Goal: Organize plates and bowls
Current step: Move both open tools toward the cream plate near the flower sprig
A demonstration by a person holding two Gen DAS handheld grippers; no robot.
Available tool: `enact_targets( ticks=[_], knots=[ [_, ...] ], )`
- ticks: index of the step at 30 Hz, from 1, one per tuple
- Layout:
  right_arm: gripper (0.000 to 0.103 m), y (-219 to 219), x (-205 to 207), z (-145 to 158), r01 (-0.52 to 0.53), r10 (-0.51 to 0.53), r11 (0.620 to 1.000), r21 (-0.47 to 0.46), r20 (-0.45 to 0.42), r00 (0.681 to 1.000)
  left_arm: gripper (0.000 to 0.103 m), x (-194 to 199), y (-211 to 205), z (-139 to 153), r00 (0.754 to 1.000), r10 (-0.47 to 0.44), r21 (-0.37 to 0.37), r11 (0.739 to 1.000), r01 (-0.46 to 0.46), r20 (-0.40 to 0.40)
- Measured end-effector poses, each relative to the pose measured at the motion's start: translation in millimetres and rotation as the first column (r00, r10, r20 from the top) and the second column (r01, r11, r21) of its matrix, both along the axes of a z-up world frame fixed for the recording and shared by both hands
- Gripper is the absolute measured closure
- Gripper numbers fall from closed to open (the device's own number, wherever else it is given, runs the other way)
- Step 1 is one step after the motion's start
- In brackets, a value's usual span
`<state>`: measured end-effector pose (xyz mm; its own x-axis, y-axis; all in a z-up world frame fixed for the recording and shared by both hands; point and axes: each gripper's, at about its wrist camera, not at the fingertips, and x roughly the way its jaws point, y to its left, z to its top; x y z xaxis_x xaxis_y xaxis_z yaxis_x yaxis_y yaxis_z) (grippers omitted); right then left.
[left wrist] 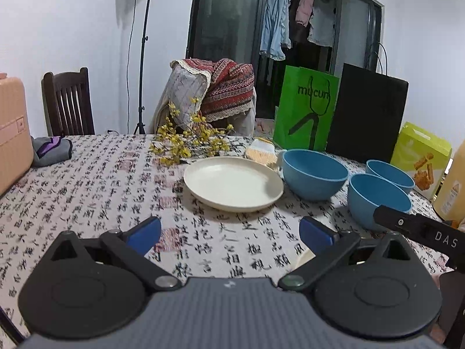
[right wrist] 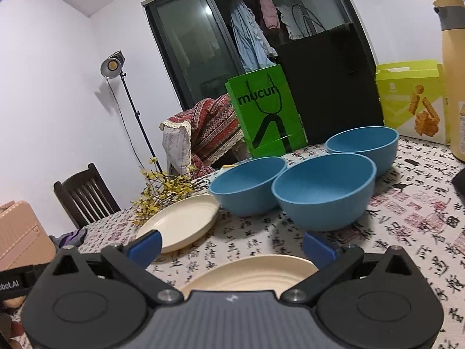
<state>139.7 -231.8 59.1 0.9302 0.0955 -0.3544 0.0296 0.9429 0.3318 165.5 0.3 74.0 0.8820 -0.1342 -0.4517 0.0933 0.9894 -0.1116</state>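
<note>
We've got both grippers wide open, holding nothing. The near plate (right wrist: 250, 273) sits right under our right gripper (right wrist: 231, 245), so that hand's closest; the far plate (left wrist: 232, 183) lies ahead of the left gripper (left wrist: 231, 232), bowls (right wrist: 322, 195) beyond.

Right hand-held gripper (right wrist: 231, 245) gapes above a cream plate (right wrist: 250, 273), three blue bowls (right wrist: 322, 197) beyond.

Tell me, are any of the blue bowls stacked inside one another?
No, the three blue bowls each sit separately on the tablecloth, side by side.
</note>
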Motion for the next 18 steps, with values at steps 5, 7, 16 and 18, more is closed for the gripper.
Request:
enact_targets(
  ticks=[5,7,16,18],
  knots=[
    [0.000,15.3,15.1,9.5,-0.011,0.011,1.000,-0.001,-0.014,1.000,0.000,12.5,10.9,8.1,1.000,0.007,-0.003,1.000,-0.007,-0.001],
    [0.000,20.7,22.3,13.3,-0.016,0.016,1.000,-0.001,-0.025,1.000,0.000,19.0,14.2,10.6,1.000,0.009,0.005,1.000,-0.009,-0.011],
    [0.000,47.6,62.4,21.9,-0.041,0.042,0.999,0.010,-0.102,0.994,0.000,52.5,35.6,20.0,0.999,0.037,-0.012,0.999,-0.038,-0.039],
    [0.000,51.8,72.1,21.5,-0.043,0.044,0.999,0.017,-0.123,0.991,0.000,61.3,40.6,21.8,0.998,0.042,-0.015,0.999,-0.043,-0.043]
  ],
)
